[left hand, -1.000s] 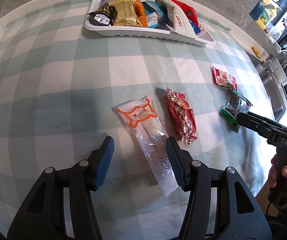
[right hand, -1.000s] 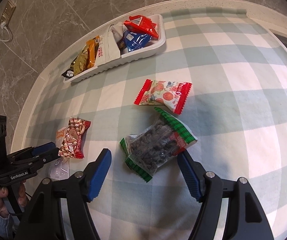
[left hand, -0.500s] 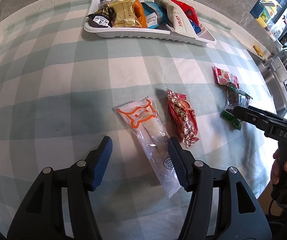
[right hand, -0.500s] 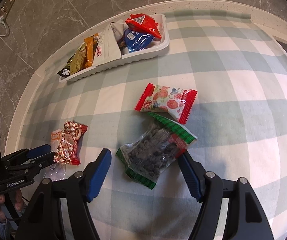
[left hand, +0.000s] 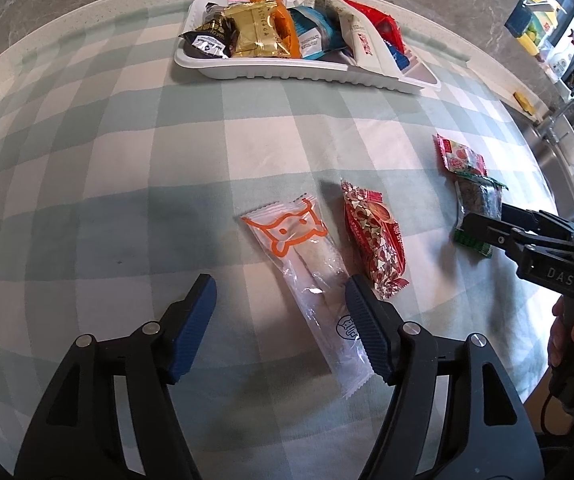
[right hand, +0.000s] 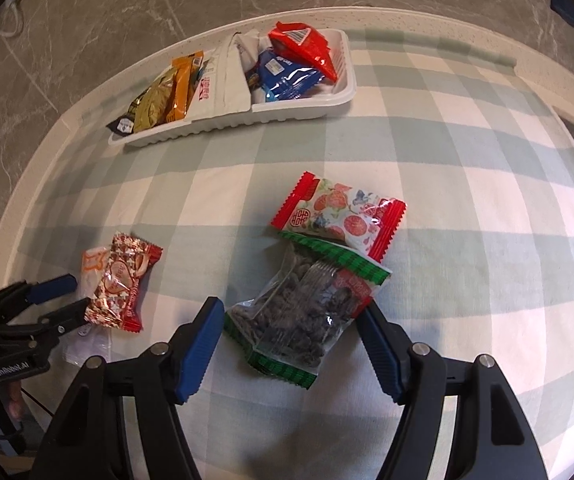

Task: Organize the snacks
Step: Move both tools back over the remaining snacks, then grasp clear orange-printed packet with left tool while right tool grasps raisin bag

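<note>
A white tray holding several snack packets stands at the far side of the checked tablecloth; it also shows in the right wrist view. My left gripper is open over a clear packet with an orange cat print, whose lower part lies between the fingers. A red patterned packet lies just right of it. My right gripper is open around a green-edged packet of dark snacks. A red-edged fruit-print packet lies just beyond it, touching it.
The table's round edge curves around the back, with grey stone floor beyond. A sink and tap and shelves with bottles are at the far right in the left wrist view.
Both grippers moved slightly forward and lower toward their packets. The green-edged packet now sits deeper between the right fingers. Jaws stayed open.
</note>
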